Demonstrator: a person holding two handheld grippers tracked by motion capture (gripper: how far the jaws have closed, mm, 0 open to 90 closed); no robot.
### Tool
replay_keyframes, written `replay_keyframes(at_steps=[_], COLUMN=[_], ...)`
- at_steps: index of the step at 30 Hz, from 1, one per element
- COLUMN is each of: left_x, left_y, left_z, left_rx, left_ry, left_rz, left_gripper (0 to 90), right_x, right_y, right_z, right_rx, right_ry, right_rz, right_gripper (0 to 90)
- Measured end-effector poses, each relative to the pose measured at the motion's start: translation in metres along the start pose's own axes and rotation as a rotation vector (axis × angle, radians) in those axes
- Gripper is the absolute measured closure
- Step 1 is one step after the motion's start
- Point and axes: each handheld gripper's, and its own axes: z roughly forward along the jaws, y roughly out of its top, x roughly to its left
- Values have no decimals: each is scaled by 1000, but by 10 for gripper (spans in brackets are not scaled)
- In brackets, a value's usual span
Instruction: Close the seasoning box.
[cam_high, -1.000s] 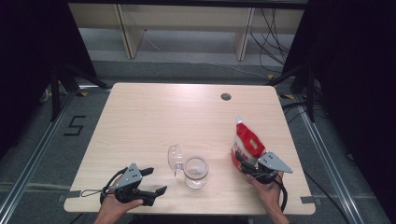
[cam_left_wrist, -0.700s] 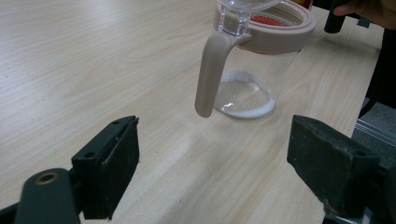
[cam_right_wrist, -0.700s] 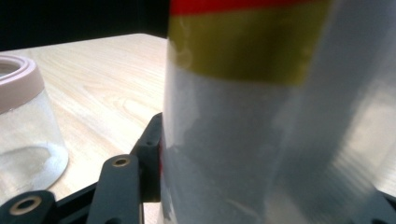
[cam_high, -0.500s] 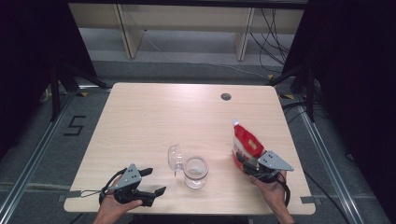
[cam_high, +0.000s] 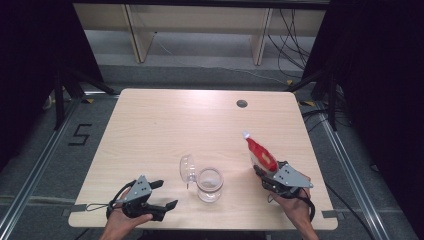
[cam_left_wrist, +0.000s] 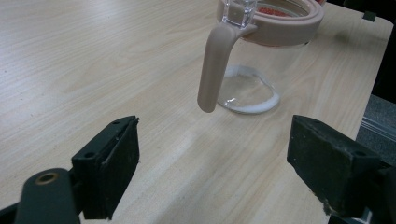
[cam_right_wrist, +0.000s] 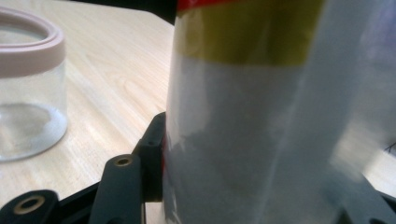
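On the pale wooden worktop (cam_high: 165, 125) a clear glass jar (cam_high: 209, 184) with a pinkish rim stands open near the front edge, its hinged lid (cam_high: 187, 169) tipped up on the far-left side. To the jar's right, the right hand-held gripper (cam_high: 263, 172) is clamped on a red, yellow and white pouch (cam_high: 260, 153), whose long axis leans up and away, and it looks nearer the jar. To the jar's left, the left hand-held gripper (cam_high: 164, 194) is spread wide and empty, jaws pointing toward the jar.

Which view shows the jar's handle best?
The left gripper view: the jar is close, and its handle hangs clearly from the pink rim. The high view shows the jar small, handle hard to make out. The right gripper view shows part of the jar, rim and glass, at its left edge.
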Motion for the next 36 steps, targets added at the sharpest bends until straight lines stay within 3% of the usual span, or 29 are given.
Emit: replay_keyframes(at_steps=[5,8,9,11,12,13,14,15,18,20,22,23,26,27,31,32,33,34,35,36], left_x=[0,-1,0,0,-1,-1,-1,0,-1,0,-1,0,0,0,0,0,0,0,0,0], left_y=[0,-1,0,0,-1,-1,-1,0,-1,-1,-1,-1,-1,-1,-1,-1,-1,-1,-1,-1], left_z=[0,0,0,0,1,0,0,0,2,1,2,1,2,2,1,1,1,1,1,1], left_rx=[2,7,6,5,1,8,8,8,5,11,3,15,10,16,12,10,10,9,12,12], left_ry=[0,7,4,-1,0,6,6,1,-3,-3,-4,-3,-3,-4,3,4,4,4,3,3], left_rz=[2,-10,9,8,-14,-8,-8,16,7,16,4,20,12,17,23,19,19,20,23,23], left_gripper=[166,166,166,166,166,166,166,166,166,166,166,166,166,166,166,166,166,166,166,166], right_x=[4,5,9,10,13,15,15,16,20,23,25,27,27,29,34,36,36,36,38,38], right_y=[6,12,15,17,18,20,20,22,26,26,28,29,31,31,36,35,35,35,35,35], right_z=[-5,-8,-10,-11,-11,-12,-12,-12,-14,-14,-15,-14,-14,-15,-17,-18,-18,-18,-16,-16], right_rx=[-10,-1,17,21,29,40,40,40,52,59,66,66,67,74,104,107,103,103,115,115], right_ry=[-2,-3,-3,0,-1,0,0,-1,-12,-15,-16,-11,-10,-15,-31,-35,-38,-38,-40,-40], right_rz=[-48,-145,-191,-216,-215,-258,-258,-294,-399,-406,-443,-476,-507,-497,-654,-643,-673,-673,-711,-711], right_gripper=[490,491,492,492,492,493,493,494,495,495,496,496,497,497,498,498,498,498,499,499])
